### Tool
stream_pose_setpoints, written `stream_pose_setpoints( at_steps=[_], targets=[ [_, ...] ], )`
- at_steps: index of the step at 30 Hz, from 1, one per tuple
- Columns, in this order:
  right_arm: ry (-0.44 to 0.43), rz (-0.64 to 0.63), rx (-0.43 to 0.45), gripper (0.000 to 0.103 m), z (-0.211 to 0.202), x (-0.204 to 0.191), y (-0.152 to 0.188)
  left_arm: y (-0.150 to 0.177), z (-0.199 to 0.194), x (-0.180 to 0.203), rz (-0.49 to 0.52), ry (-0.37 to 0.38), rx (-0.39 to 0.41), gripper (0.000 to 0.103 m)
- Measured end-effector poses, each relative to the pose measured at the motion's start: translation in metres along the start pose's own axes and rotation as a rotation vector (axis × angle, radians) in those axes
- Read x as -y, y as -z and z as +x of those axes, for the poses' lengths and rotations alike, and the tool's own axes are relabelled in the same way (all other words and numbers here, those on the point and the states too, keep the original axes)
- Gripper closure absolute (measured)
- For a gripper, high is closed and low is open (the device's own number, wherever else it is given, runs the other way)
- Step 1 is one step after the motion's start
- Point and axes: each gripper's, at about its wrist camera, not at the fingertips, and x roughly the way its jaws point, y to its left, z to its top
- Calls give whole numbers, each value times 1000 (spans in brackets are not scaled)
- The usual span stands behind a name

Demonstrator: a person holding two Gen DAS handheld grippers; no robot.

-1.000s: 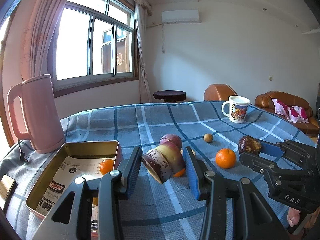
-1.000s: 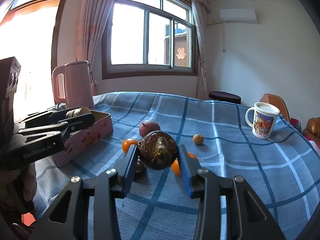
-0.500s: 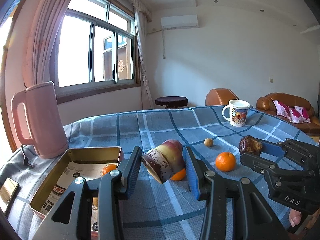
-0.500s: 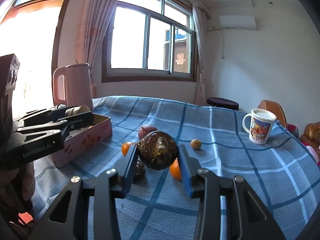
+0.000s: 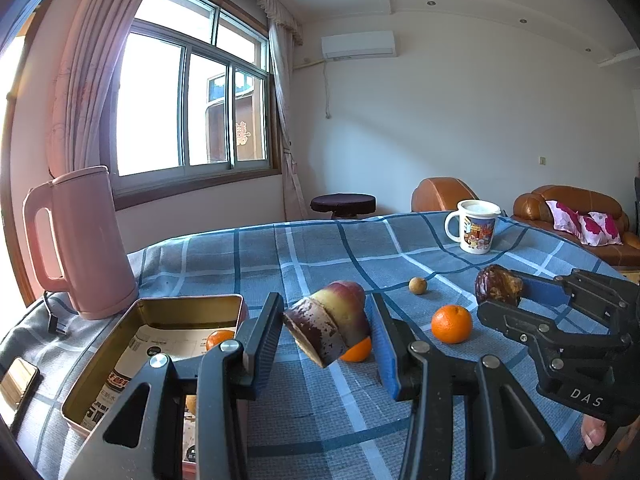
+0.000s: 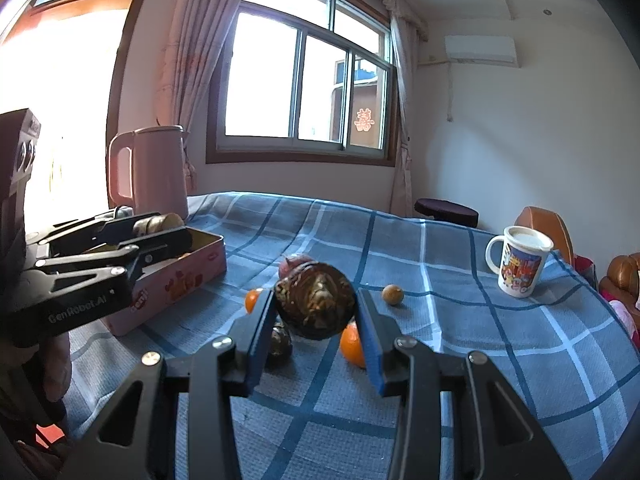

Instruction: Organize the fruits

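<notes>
While both tools [image 5: 326, 340] [image 6: 316, 316] stay clamped, nothing shifts.

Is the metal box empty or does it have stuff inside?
Not empty. The open box has an orange and printed paper inside.

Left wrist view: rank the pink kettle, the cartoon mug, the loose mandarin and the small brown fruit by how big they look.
1. pink kettle
2. cartoon mug
3. loose mandarin
4. small brown fruit

The kettle sits nearer the camera than the mug, which exaggerates its lead; the order still looks safe.
</notes>
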Motion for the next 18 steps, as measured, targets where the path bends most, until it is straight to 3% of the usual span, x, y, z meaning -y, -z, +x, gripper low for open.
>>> stream_pose_setpoints(
  at_steps=[18],
  targets=[
    [-19,-30,2,60,10,-7,-13,-2,3,-11,-16,-30,-19,58]
  ],
)
